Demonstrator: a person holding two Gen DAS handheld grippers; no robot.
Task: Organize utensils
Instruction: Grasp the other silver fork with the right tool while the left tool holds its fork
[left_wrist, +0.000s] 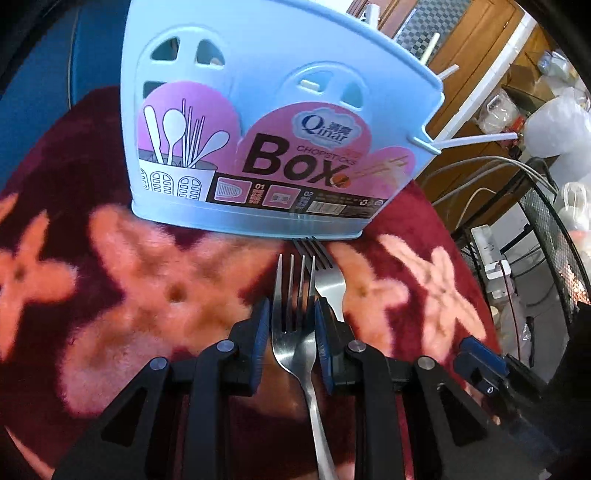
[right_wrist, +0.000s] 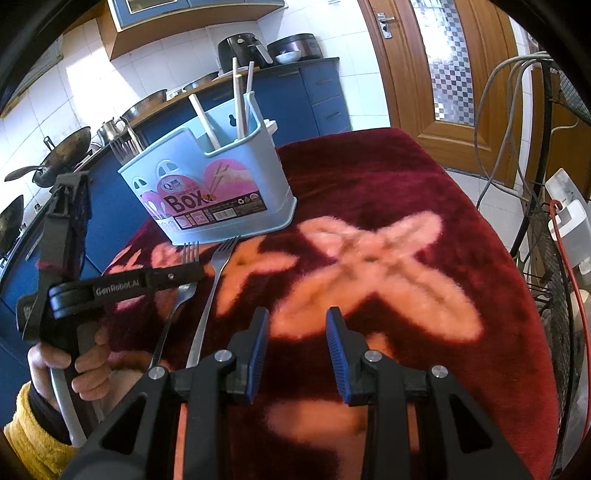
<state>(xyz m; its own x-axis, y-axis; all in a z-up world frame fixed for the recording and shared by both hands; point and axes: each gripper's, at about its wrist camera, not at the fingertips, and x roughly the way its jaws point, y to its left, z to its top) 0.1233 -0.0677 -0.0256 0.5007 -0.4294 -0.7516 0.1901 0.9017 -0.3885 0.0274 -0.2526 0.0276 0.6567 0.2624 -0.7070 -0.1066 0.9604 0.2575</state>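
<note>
A light-blue chopsticks box stands upright on the red cloth, with chopsticks and a few forks standing in it. Two steel forks lie in front of it, tines toward its base. My left gripper has its blue pads against both edges of the left fork's head. The other fork lies just to its right, untouched. My right gripper hovers open over the cloth nearer the front, nothing between its fingers.
A plush red cloth with pink flowers covers the round table. Its edge drops off to the right beside a wire rack with cables. A blue kitchen counter with woks runs behind on the left.
</note>
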